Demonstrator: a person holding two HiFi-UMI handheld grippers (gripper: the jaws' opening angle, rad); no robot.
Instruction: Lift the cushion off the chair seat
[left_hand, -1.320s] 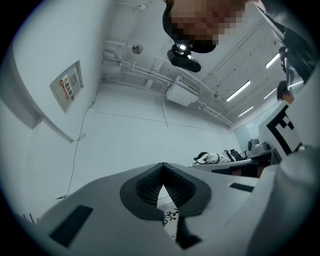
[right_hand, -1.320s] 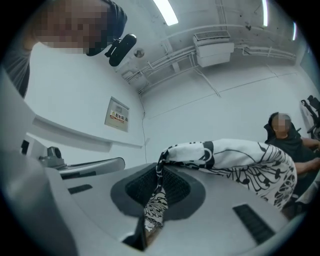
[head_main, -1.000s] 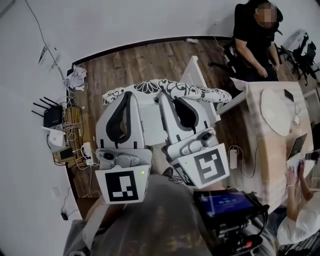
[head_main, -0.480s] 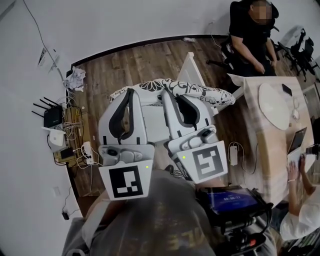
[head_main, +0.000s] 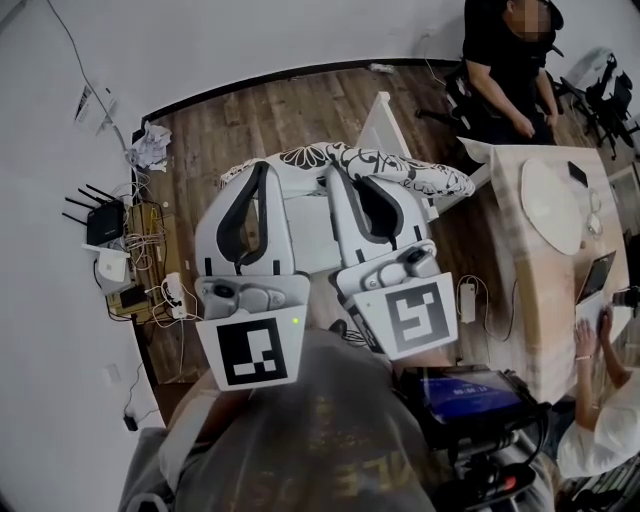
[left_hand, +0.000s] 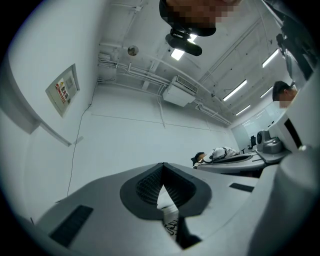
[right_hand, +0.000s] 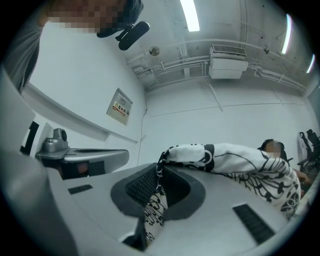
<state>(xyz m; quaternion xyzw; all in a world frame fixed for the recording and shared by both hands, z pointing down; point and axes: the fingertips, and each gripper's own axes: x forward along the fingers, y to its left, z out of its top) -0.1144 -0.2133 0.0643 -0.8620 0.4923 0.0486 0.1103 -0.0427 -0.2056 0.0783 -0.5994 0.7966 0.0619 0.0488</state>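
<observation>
Over the white chair (head_main: 384, 128), the black-and-white patterned cushion (head_main: 372, 166) stretches across the tips of both grippers, and its right end reaches past the chair's edge. The left gripper (head_main: 262, 172) has its jaws pressed together on a fold of the printed fabric, which shows as a thin strip between the dark pads in the left gripper view. The right gripper (head_main: 336, 174), just beside it, has its jaws closed nearly all the way on the cushion's edge. In the right gripper view the rest of the cushion lies over the right-hand jaw. Both grippers point slightly upward, with the chair's pale seat showing between them below. Whether the cushion's far side clears the seat cannot be told. Right of the chair stands a light wooden bench (head_main: 530, 290), and beyond it sits a person (head_main: 505, 60) in dark clothes. Left of the chair, a router (head_main: 100, 225) sits on the wooden floor (head_main: 260, 125) among cables, against the wall.
</observation>
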